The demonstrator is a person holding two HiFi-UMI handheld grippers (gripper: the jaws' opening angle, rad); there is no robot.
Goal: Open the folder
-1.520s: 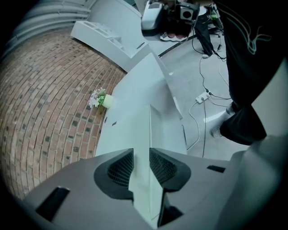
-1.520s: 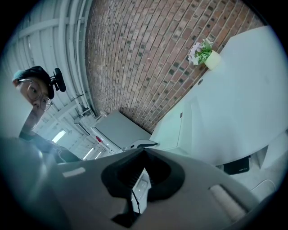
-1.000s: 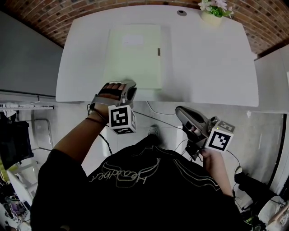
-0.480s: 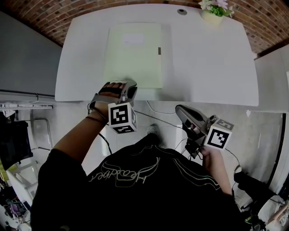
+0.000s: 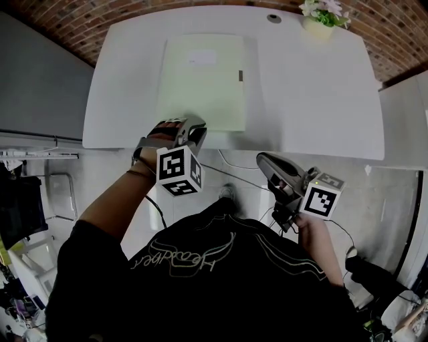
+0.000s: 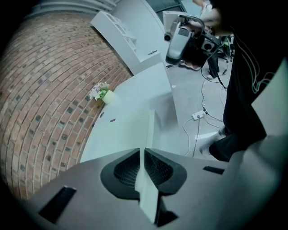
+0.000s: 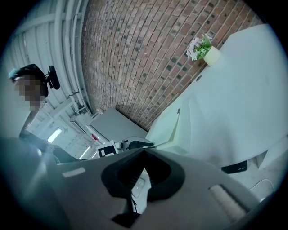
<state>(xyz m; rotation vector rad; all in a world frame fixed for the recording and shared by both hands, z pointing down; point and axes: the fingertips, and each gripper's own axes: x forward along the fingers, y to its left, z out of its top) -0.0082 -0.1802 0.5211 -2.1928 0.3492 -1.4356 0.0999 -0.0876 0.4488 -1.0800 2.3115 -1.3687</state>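
Pinching the near edge of the pale green folder [image 5: 200,73], the left gripper [image 5: 195,128] has its jaws drawn almost together. They have just been closing, and a thin sheet of the folder's cover stands edge-on between the two pads, which press on it from both sides. Ahead of these jaws the rest of the folder lies flat on the white table [image 5: 314,93] and runs straight away from the fingertips. A white label [image 5: 200,59] sits near its far end and a small dark clasp [image 5: 239,75] on its right edge. Farther ahead and off to the right of the jaws, a flower pot [image 5: 319,17] stands at the table's far edge, before a brick wall [image 5: 60,27].

The right gripper [image 5: 264,160] hangs off the table, to the right of the left jaws and nearer the person. Its jaw tips meet and nothing is caught between them — it holds nothing. Ahead of these jaws lies the table's near edge, with the folder beyond and to the left of them.
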